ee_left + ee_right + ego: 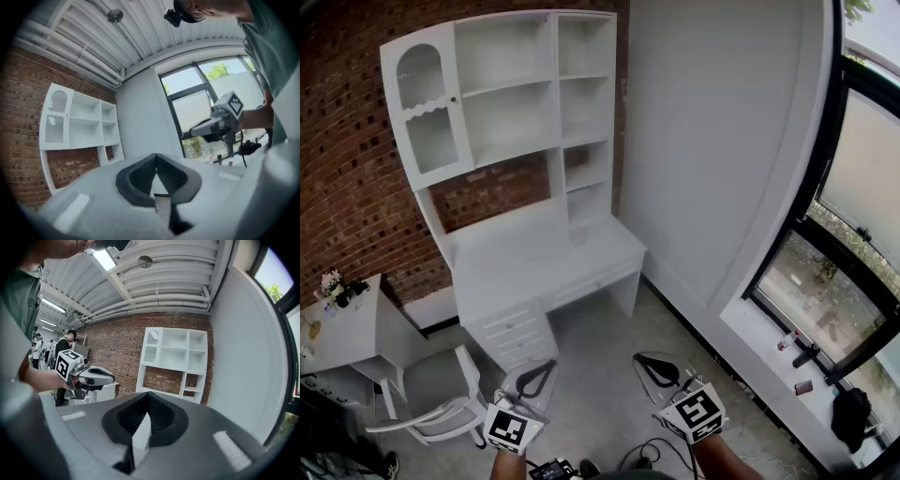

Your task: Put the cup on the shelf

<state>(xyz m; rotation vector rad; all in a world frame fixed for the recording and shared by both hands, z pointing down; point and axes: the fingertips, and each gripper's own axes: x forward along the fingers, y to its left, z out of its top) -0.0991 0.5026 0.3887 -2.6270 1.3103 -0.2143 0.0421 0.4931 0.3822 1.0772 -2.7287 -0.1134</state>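
Note:
A white desk (520, 267) with a tall white shelf unit (511, 89) stands against the brick wall. A small pale cup (577, 233) sits on the desk below the shelf's right column; it is faint and hard to make out. Both grippers hang low over the floor, well short of the desk. My left gripper (551, 366) is shut with nothing in it, its jaws meeting at the tip (155, 158). My right gripper (643, 360) is also shut and empty (148, 395). Each gripper view shows the shelf unit (79, 122) (176, 357) far off and the other gripper beside it.
A grey chair (431, 394) stands left of the desk's drawers (520, 333). A small white table (347, 328) with small items is at far left. A window and sill (769, 328) with bottles run along the right. Cables lie on the floor by my feet.

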